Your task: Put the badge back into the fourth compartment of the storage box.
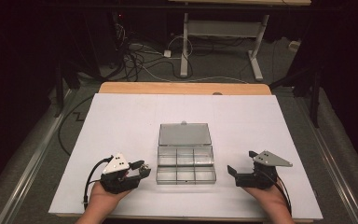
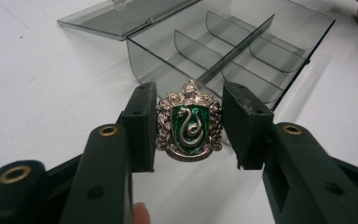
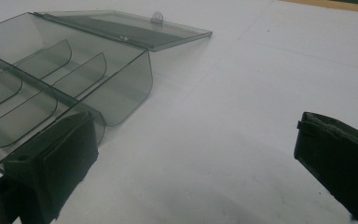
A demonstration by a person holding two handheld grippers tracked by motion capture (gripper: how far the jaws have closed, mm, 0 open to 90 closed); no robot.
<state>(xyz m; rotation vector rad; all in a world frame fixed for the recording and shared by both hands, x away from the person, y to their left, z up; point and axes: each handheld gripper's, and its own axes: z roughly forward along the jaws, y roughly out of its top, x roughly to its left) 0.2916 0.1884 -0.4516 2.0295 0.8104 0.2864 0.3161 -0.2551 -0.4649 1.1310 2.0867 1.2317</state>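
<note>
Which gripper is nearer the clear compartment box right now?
Left. The left gripper, shut on a green snake-crest badge, sits just off the clear compartment box's left edge. The right gripper, jaws open, rests slightly farther from its right edge.

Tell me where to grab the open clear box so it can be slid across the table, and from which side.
Take the clear box by a short end wall of its tray, coming in level from the side; the right gripper is open right beside one. That wall stands upright and bare, probably thin enough for the pads. Avoid the lid, which lies folded flat behind on its hinge and would likely swing.
</note>
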